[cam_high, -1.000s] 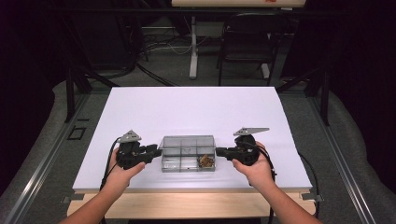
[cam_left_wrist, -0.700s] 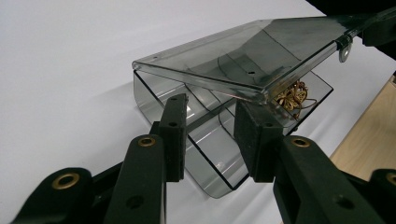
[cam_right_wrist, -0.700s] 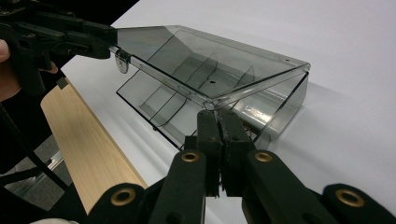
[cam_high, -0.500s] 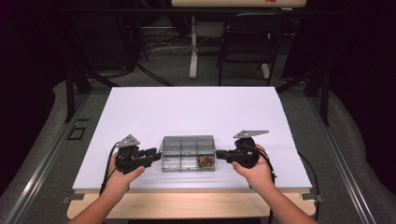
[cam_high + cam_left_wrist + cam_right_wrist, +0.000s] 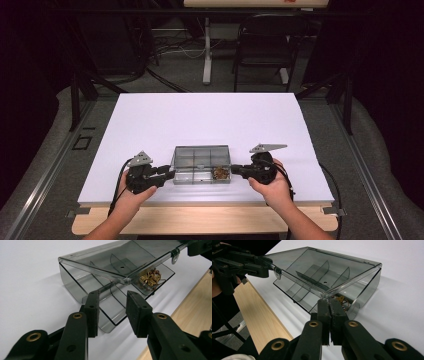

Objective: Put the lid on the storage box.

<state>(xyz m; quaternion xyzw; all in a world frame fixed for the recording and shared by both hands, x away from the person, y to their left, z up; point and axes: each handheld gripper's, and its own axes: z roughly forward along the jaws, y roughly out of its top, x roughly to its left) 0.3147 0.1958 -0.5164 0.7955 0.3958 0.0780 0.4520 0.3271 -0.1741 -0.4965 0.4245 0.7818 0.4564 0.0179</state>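
Box (image 5: 201, 165) of clear grey plastic sits near the front edge of the white counter (image 5: 200, 120), between both hands. Its lid is lifted a little. The right hand-held gripper (image 5: 329, 305) is pressed together, pinching a corner of the lid. The left hand-held gripper (image 5: 112, 305) has its jaws spread apart at the box's other end, squeezing nothing. Small brown bits (image 5: 150, 277) lie in one part.

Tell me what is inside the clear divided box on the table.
The clear box has thin dividers and a raised lid. One end compartment holds a tangle of golden-brown pieces; what they are is unclear. The other compartments look bare. The right gripper hides part of that tangle in its own view.
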